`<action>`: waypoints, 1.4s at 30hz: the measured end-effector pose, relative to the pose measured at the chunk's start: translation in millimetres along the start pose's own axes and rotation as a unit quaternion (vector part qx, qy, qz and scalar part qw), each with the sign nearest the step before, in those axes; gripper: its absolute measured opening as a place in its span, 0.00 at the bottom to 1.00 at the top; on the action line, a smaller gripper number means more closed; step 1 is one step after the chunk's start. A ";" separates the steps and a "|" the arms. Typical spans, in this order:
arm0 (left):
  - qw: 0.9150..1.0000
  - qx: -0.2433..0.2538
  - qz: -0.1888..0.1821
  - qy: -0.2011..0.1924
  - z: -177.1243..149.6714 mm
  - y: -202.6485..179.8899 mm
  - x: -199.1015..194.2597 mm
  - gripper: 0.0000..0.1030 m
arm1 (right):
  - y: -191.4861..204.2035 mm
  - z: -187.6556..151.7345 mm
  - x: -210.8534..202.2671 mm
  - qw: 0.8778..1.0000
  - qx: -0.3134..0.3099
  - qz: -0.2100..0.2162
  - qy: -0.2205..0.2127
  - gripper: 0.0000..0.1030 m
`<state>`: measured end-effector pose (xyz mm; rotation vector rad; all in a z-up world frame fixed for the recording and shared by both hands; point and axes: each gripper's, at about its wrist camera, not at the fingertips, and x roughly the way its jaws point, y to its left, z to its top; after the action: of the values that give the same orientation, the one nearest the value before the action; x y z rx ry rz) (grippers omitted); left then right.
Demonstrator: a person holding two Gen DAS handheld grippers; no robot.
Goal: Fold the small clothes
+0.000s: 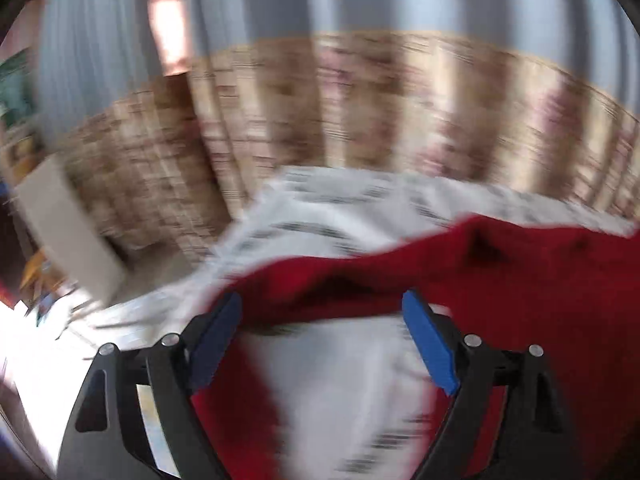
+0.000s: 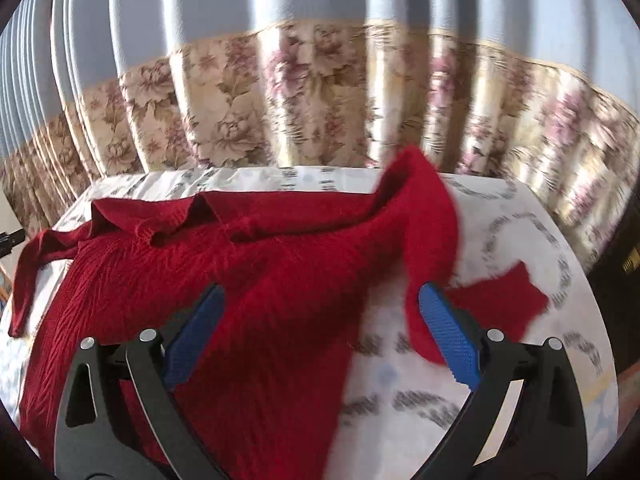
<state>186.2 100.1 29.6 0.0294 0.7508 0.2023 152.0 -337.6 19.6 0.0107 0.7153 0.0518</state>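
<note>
A floral curtain (image 2: 312,92) hangs across the back of the room, and in front of it stands a table under a white patterned cloth (image 2: 500,240). Everything else sits on that cloth.

The red knitted garment (image 2: 248,280) lies spread over most of the cloth, its collar end toward the curtain and its body running back toward the person. One long sleeve (image 2: 28,280) trails off at the cloth's left edge. At the right, a fold of the knit stands up in a peak near the curtain side, and a smaller red piece lies flat just beyond it on the bare cloth; blur keeps me from telling whether that is the other sleeve.

It looks like a soft, light, ribbed knit that will sag and stretch rather than hold a crease, and it should drag a little on the cloth instead of sliding. I would take it by a doubled edge, at the shoulder seam or the hem, not by a single loose layer.

The right gripper (image 2: 320,332) hovers over the garment's right flank, jaws wide apart with nothing pinched. The left gripper (image 1: 324,340) hangs over the garment's near edge, jaws also spread and empty.
</note>
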 end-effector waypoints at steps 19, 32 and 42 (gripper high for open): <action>0.989 0.107 -0.026 0.103 45.3 -159.7 142.5 0.87 | 41.5 53.0 172.5 0.985 -0.049 -0.060 0.154 0.97; 0.998 0.029 -0.050 0.007 121.8 -118.2 122.2 0.87 | 11.9 107.8 135.8 0.999 0.033 -0.016 0.012 0.97; 0.997 0.066 -0.033 -0.013 -56.1 -17.8 -65.8 0.87 | -37.0 -91.0 -76.2 0.997 0.037 0.012 0.061 0.93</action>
<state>104.2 67.4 31.1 0.1329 0.7364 0.0896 36.5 -379.2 -0.2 0.0870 0.8385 0.0492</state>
